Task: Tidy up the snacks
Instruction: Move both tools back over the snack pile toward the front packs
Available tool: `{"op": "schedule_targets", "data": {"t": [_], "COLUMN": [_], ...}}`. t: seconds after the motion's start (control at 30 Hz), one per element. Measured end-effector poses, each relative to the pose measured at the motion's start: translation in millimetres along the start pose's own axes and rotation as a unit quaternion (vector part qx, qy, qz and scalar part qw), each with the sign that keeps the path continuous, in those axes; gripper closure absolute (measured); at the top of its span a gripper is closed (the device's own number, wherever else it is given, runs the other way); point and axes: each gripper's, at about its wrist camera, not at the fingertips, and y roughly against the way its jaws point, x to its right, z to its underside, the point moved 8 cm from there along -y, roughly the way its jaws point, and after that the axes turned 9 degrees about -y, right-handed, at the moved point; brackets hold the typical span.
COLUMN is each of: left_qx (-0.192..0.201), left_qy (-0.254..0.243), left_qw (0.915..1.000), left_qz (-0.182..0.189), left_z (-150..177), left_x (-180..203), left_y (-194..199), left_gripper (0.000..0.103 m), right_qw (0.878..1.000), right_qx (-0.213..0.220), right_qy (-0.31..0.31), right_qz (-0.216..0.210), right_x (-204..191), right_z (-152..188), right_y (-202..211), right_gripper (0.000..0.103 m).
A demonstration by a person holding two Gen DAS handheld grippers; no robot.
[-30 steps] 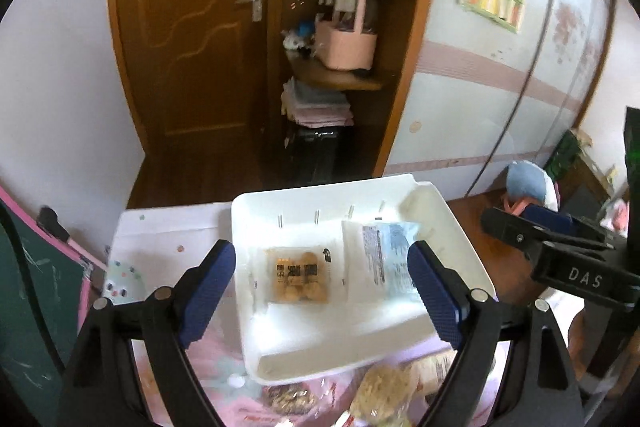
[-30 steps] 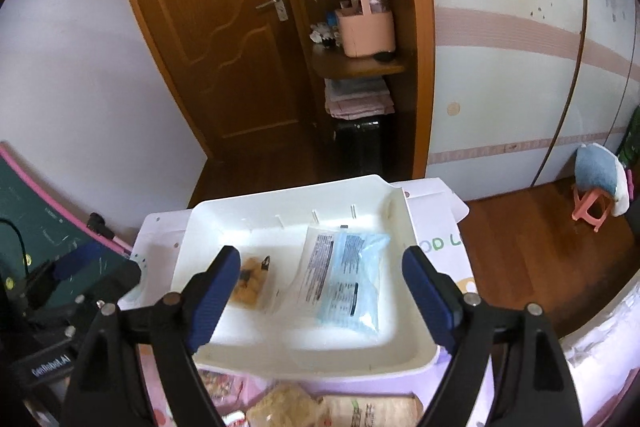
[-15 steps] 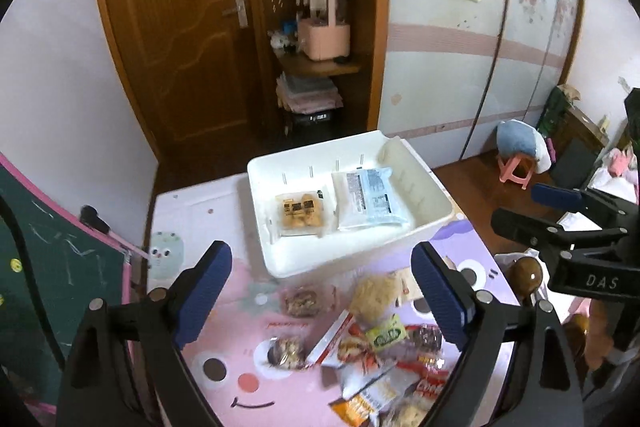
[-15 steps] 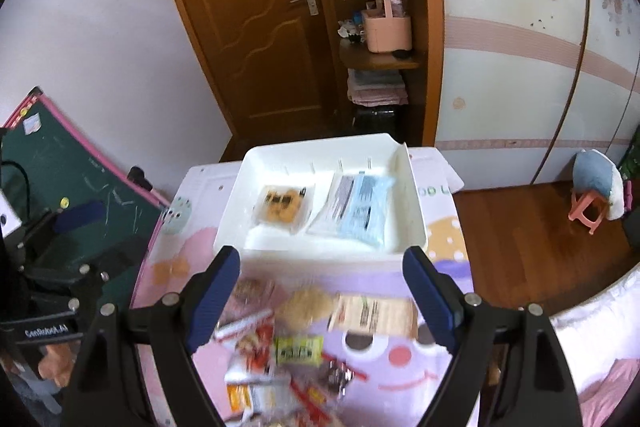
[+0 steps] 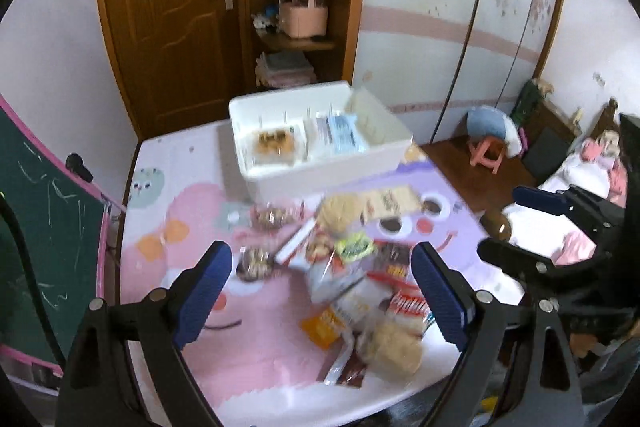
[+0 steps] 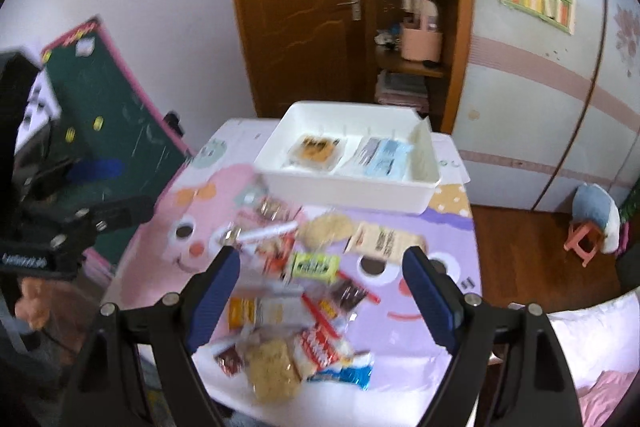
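One white bin [image 6: 348, 187] stands on one table with a pink and purple cartoon cover [image 6: 208, 199]. Inside the bin lie two packets: one clear pack of brown biscuits [image 6: 316, 149] and one pale blue pack [image 6: 386, 157]. In front of the bin lies one heap of loose snack packets [image 6: 304, 291]; blur keeps the full number from being counted, though more than ten show. Among them there is one yellow-green packet [image 6: 314, 265], one beige packet with dark print [image 6: 386, 241] and two round pale crumbly cakes in clear wrap [image 6: 326, 229] [image 6: 274, 371]. Two grippers are in view, the left gripper [image 5: 322, 291] and the right gripper [image 6: 322, 291], each with two blue pads. One green chalkboard [image 6: 116, 131] leans beside the table, and one small pink stool [image 6: 586, 239] stands on the floor.
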Motion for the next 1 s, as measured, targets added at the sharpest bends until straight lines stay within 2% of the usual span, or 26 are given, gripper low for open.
{"op": "schedule_targets", "data": {"t": [0.17,0.3,0.47,0.77,0.93,1.0], "left_qx": [-0.04,-0.068,-0.107,-0.151,-0.158,-0.162], "left_qy": [-0.025,-0.027,-0.014,-0.012,-0.007,-0.001], "left_qw": [0.9989,0.997,0.9929,0.9865,0.9857,0.9851], "left_qz": [-0.001,0.022,0.05,0.062,0.058,0.058], "left_z": [53.9,98.9,135.4,160.1,163.4,165.1], "left_x": [10.2,19.1,24.2,31.5,26.8,23.7], "left_y": [-33.0,-58.1,-87.6,-118.6,-121.8,-122.8], "left_gripper": [0.012,0.012,0.012,0.012,0.012,0.012], "right_qw": [0.998,0.994,0.985,0.977,0.973,0.969], "right_qx": [-0.054,-0.109,-0.168,-0.21,-0.228,-0.242], "right_qy": [0.015,-0.007,-0.029,-0.005,0.01,0.015], "right_qz": [0.0,-0.004,-0.026,-0.029,-0.04,-0.04], "right_x": [-11.6,-3.8,-1.6,-8.4,-16.3,-18.5], "right_z": [59.7,94.4,131.2,159.9,168.3,174.4], "right_y": [-35.0,-60.2,-77.8,-95.7,-111.3,-120.1], "right_gripper": [0.022,0.023,0.023,0.023,0.024,0.028]}}
